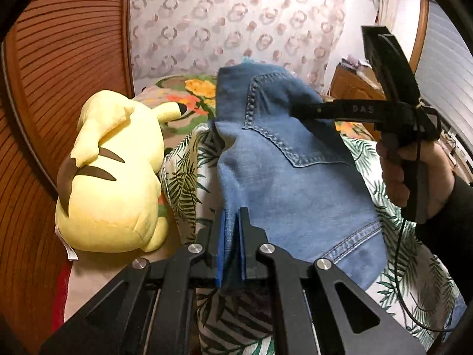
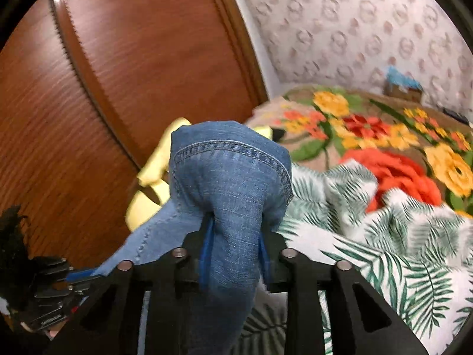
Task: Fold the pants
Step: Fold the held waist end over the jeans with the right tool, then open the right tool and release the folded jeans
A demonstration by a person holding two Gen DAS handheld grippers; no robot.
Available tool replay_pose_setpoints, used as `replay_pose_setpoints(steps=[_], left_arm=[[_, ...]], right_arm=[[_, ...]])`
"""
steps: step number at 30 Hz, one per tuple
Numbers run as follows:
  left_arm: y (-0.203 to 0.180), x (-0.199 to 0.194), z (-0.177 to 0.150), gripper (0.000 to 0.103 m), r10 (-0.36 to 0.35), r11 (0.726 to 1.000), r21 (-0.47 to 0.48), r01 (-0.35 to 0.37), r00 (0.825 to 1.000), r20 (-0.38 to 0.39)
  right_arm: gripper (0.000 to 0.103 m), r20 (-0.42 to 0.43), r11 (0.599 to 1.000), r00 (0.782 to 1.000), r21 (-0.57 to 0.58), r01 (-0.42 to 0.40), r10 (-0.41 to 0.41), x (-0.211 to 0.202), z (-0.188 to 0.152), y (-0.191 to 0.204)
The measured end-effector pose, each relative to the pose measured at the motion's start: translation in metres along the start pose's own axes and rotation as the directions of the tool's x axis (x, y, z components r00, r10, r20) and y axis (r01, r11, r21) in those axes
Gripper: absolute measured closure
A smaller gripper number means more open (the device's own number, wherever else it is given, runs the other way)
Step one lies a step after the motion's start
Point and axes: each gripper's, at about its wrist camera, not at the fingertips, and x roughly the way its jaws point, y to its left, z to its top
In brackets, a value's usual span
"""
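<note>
blue denim pants point(image 1: 280, 183) held up over a white palm-leaf print bedsheet point(image 2: 384, 251), strung between both tools. left gripper point(image 1: 233, 222) pressed together, pinching a thin edge of the denim. right gripper point(image 2: 235, 236) part spread around a thick bunched fold, pads touching it. yellow plush toy point(image 1: 118, 177) just beside the pants, against a brown wooden headboard point(image 2: 133, 74).
</note>
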Motion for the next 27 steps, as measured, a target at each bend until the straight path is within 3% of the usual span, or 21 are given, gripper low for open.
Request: replay_pose_setpoints(steps=[3, 7, 10, 12, 14, 18, 20, 27], left_arm=[[-0.001, 0.003, 0.000, 0.094, 0.012, 1.000, -0.001, -0.012, 1.000, -0.007], [-0.002, 0.008, 0.000, 0.094, 0.032, 0.999, 0.006, -0.032, 0.999, -0.020], [0.000, 0.010, -0.002, 0.094, 0.038, 0.999, 0.005, -0.038, 0.999, -0.027], [0.001, 0.012, -0.003, 0.094, 0.041, 0.999, 0.004, -0.040, 0.999, -0.032], [0.002, 0.013, -0.004, 0.094, 0.042, 0.999, 0.002, -0.042, 0.998, -0.036], [0.003, 0.018, -0.006, 0.094, 0.049, 0.999, -0.004, -0.049, 0.998, -0.042], [0.003, 0.018, -0.006, 0.094, 0.052, 0.999, -0.005, -0.053, 0.998, -0.043], [0.002, 0.012, -0.005, 0.094, 0.054, 0.998, -0.014, -0.055, 0.998, -0.028]], right_arm=[[0.060, 0.000, 0.999, 0.999, -0.025, 0.044, -0.044, 0.002, 0.006, 0.003], [0.058, 0.081, 0.991, 0.991, -0.070, 0.115, -0.109, -0.023, 0.016, 0.016], [0.058, 0.153, 0.989, 0.985, -0.111, 0.093, -0.075, -0.033, 0.020, 0.027], [0.058, 0.108, 0.986, 0.993, -0.154, 0.067, -0.050, -0.022, 0.022, 0.035], [0.067, 0.080, 0.979, 0.993, -0.179, 0.097, -0.083, -0.005, 0.025, 0.037], [0.067, 0.001, 0.981, 0.992, -0.149, 0.126, -0.127, 0.037, 0.035, 0.021], [0.067, 0.007, 0.979, 0.991, -0.157, 0.132, -0.133, 0.047, 0.038, 0.023], [0.067, 0.028, 0.982, 0.991, -0.133, 0.136, -0.133, 0.015, 0.029, 0.028]])
